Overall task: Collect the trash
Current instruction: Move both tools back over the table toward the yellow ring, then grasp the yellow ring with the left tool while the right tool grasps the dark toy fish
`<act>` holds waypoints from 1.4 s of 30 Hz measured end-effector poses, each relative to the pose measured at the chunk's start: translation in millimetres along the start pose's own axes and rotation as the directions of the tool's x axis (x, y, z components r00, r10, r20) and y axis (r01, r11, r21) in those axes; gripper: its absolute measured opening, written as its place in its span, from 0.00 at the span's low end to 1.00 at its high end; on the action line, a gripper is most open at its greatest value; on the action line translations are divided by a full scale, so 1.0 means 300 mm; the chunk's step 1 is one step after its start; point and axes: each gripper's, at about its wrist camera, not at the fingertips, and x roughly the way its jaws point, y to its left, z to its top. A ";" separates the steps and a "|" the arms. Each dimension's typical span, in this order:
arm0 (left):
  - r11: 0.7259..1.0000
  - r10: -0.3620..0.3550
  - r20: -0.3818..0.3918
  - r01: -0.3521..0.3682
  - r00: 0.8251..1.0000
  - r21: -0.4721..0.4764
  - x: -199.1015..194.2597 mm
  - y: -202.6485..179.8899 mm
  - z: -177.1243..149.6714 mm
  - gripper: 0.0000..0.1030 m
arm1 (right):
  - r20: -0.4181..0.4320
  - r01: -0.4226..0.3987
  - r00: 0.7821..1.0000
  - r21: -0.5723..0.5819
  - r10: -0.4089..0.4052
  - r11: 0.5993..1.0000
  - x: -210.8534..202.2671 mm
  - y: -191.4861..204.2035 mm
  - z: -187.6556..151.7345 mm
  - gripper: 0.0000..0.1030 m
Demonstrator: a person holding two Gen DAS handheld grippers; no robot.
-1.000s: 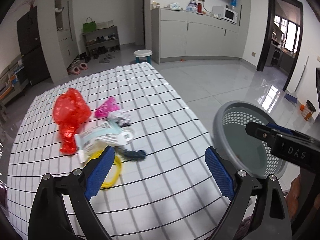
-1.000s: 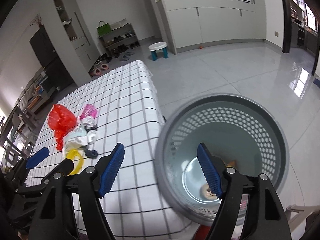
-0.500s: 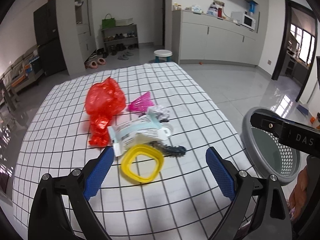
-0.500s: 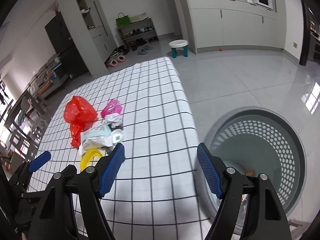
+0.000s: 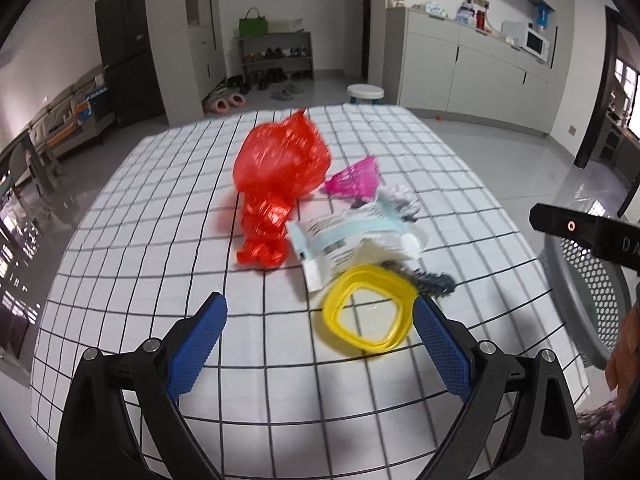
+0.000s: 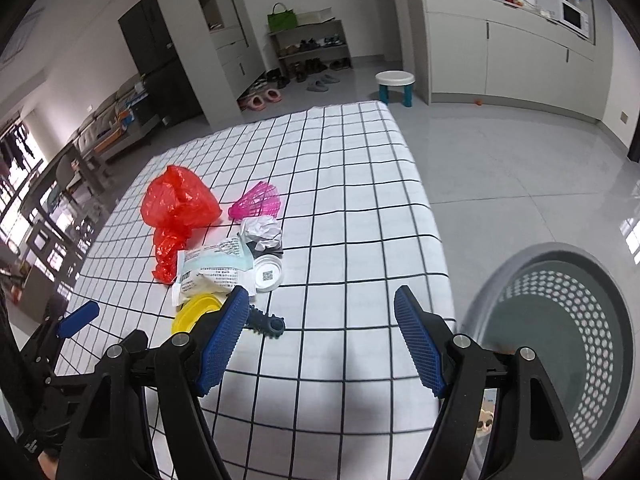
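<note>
A pile of trash lies on the checked tablecloth (image 5: 160, 240): a red plastic bag (image 5: 280, 176), a pink mesh piece (image 5: 354, 180), a white and blue wrapper (image 5: 344, 236), crumpled paper (image 6: 262, 230), a round white lid (image 6: 268, 276), a dark ridged piece (image 6: 268, 322) and a yellow ring (image 5: 368, 316). My left gripper (image 5: 320, 344) is open and empty, just short of the yellow ring. My right gripper (image 6: 320, 340) is open and empty above the cloth, right of the pile. The grey perforated basket (image 6: 560, 344) stands on the floor beside the table's right edge.
The basket also shows at the right of the left wrist view (image 5: 592, 292). A white stool (image 6: 394, 86) stands beyond the table's far end. Cabinets with a microwave (image 6: 576, 18) line the back wall. A shoe rack (image 6: 310, 50) stands at the back.
Both grippers have swung left from the basket toward the trash pile. The left gripper has come closer to the yellow ring. Both stay open.
</note>
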 end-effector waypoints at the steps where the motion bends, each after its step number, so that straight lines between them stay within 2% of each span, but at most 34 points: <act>1: 1.000 0.001 -0.010 -0.001 1.000 -0.003 0.011 0.005 -0.003 0.90 | -0.008 -0.001 1.000 -0.003 0.001 1.000 0.014 0.003 0.002 0.70; 9: 0.999 -0.034 -0.087 0.035 0.996 0.009 0.096 -0.031 -0.036 0.91 | -0.064 -0.029 0.997 0.014 0.030 0.999 0.095 -0.011 0.001 0.70; 13: 0.999 -0.040 -0.136 0.044 0.990 0.028 0.154 -0.066 -0.061 0.91 | -0.062 -0.033 0.997 0.023 0.035 0.999 0.090 -0.025 0.000 0.70; 18: 0.998 -0.064 -0.171 0.066 0.983 0.008 0.199 -0.087 -0.064 0.91 | -0.059 -0.028 0.998 0.039 0.030 0.999 0.089 -0.047 -0.005 0.70; 28: 0.998 -0.061 -0.187 0.063 0.980 0.004 0.255 -0.125 -0.034 0.90 | -0.063 -0.038 0.997 0.076 0.042 0.996 0.081 -0.089 -0.007 0.70; 30: 0.998 -0.066 -0.192 0.067 0.979 -0.002 0.261 -0.123 -0.033 0.84 | -0.068 -0.039 0.997 0.077 0.044 0.996 0.084 -0.090 -0.009 0.70; 32: 0.998 -0.064 -0.197 0.066 0.978 0.004 0.261 -0.123 -0.037 0.72 | -0.071 -0.038 0.997 0.076 0.043 0.996 0.087 -0.090 -0.012 0.70; 38: 0.999 -0.051 -0.180 0.054 0.982 0.008 0.236 -0.117 -0.056 0.71 | -0.082 -0.041 0.996 0.054 0.045 0.998 0.100 -0.080 -0.024 0.70; 42: 1.000 -0.008 -0.133 0.011 0.991 0.019 0.186 -0.101 -0.056 0.71 | -0.091 -0.031 0.995 -0.016 0.030 0.999 0.118 -0.035 -0.048 0.70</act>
